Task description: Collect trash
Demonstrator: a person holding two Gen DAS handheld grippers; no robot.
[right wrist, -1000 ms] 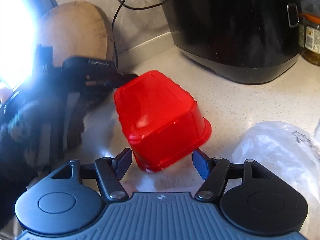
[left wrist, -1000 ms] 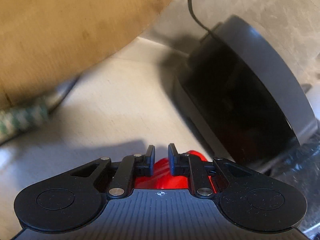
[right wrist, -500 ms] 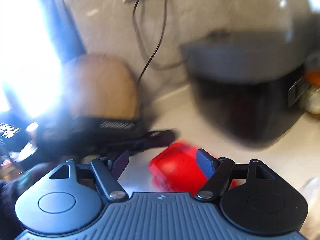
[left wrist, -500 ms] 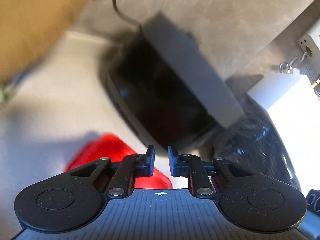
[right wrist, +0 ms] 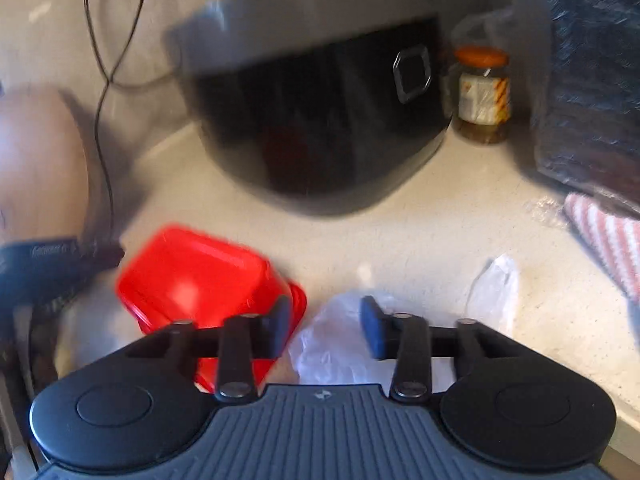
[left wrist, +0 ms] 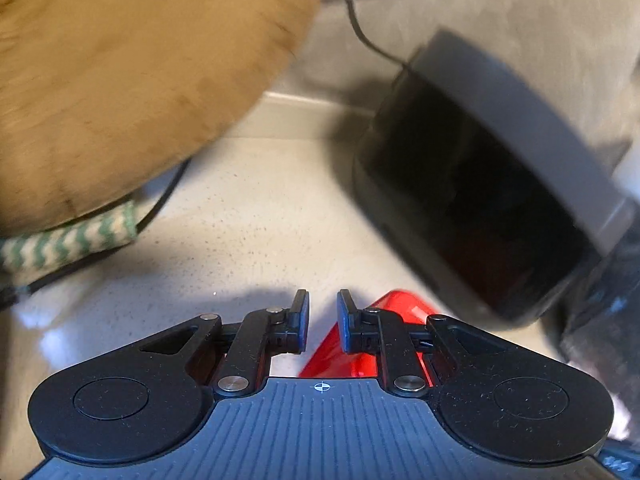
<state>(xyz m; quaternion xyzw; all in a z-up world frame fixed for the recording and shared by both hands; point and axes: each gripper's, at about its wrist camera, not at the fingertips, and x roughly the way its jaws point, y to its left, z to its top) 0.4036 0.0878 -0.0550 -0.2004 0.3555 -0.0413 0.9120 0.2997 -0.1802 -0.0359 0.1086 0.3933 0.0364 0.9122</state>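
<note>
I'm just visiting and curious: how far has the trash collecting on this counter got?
Nothing looks collected yet. The red plastic tub lies on the counter, gripped by neither tool. The right gripper is closing above a clear plastic bag; the left gripper is empty. Both remain to gather.

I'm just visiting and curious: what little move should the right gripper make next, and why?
Probably lower onto the crumpled clear plastic bag. The right gripper is closing with nothing pinched; the bag lies below, beside the red container.

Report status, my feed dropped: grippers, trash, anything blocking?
Left gripper empty. Right gripper closing over clear bag. Red tub upside down on counter. Rice cooker behind, clear.
</note>
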